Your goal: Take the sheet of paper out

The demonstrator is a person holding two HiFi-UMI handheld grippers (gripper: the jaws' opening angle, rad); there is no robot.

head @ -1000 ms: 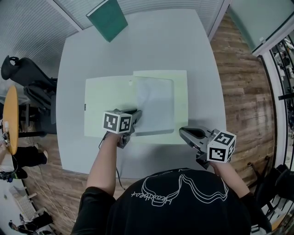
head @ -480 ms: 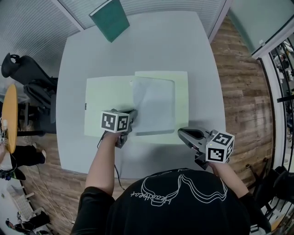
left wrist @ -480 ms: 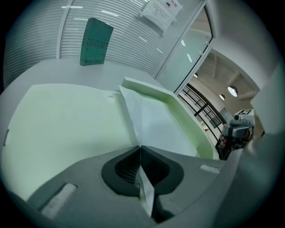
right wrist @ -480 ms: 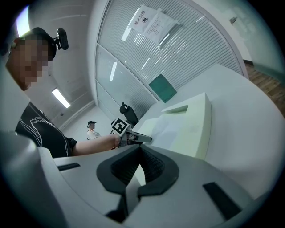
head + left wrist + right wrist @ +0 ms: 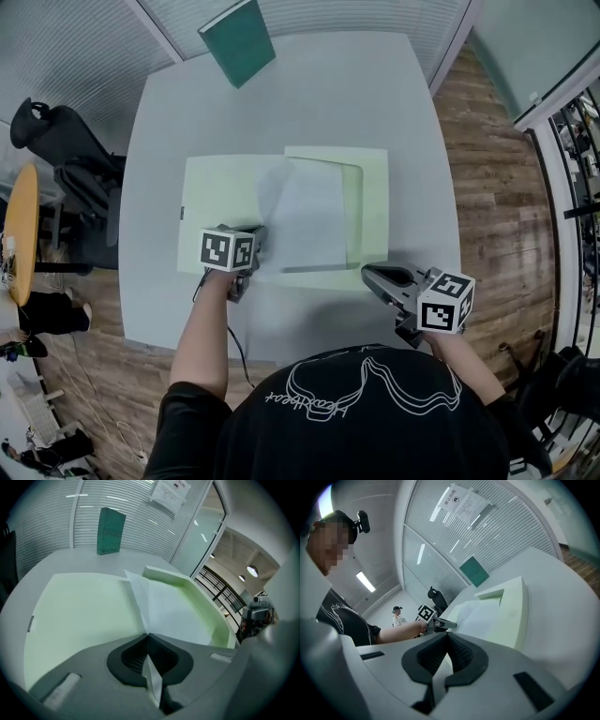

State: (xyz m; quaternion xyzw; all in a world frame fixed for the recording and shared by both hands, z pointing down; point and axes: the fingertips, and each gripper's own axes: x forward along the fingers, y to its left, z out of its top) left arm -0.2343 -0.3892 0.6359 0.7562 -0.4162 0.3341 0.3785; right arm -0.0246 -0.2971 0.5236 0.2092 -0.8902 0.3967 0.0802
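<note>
Sheet of paper (image 5: 307, 217): one, lying in the right half of the open green folder (image 5: 217, 192). Your left hand-held gripper (image 5: 147, 635) is clamped on its near-left corner. Your right hand-held gripper (image 5: 368, 275) is closed and empty at the folder's near-right corner; contact unclear.

Risks: if the folder is unpinned, it may drag along with the sheet. A corner pinch may tear or slip.

Count: one sheet, one folder, one green book (image 5: 239, 39), two hand-held grippers, one surface (image 5: 375, 103).
</note>
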